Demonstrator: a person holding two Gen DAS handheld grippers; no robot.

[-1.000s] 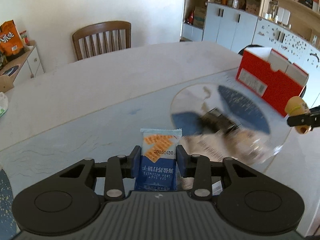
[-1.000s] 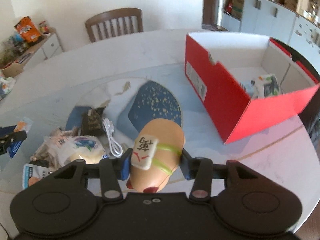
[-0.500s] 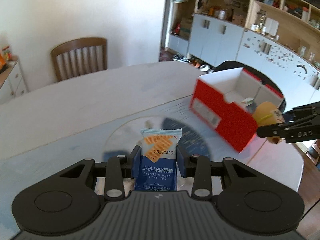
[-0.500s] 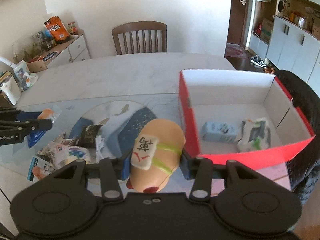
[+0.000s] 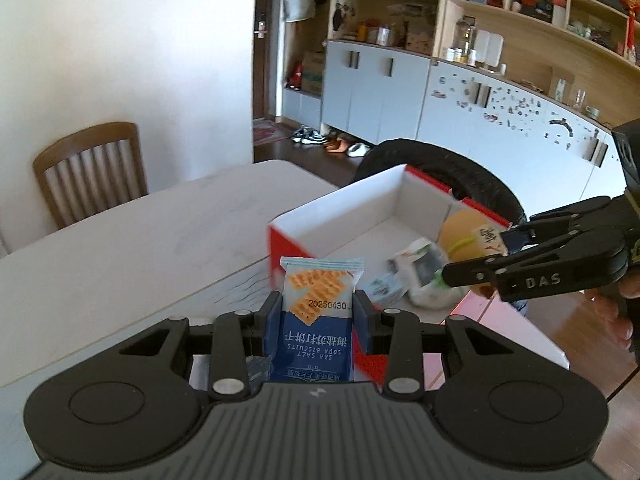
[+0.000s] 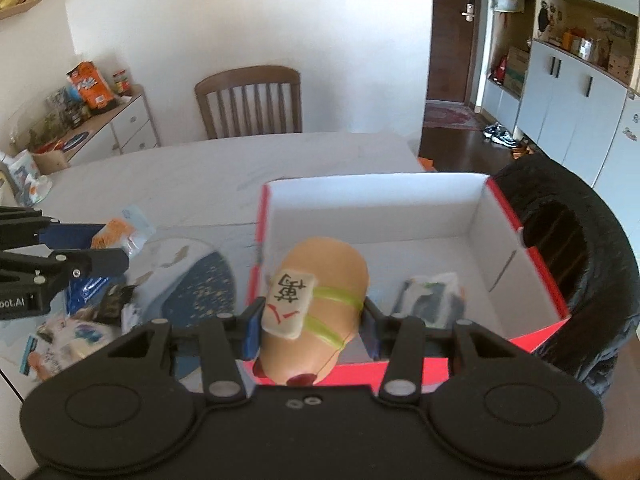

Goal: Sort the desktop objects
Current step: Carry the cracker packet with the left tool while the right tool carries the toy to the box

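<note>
Left wrist: biscuit packet (image 5: pixel 318 316) upright (print inverted) in left tool (image 5: pixel 318 320).

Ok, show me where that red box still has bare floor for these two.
In the red box, the white floor along the far wall, from the left wall to the right, is bare. The near right part is crowded by the packets. The peach toy in the right gripper hangs over the near left; the left gripper holds the biscuit packet.
</note>
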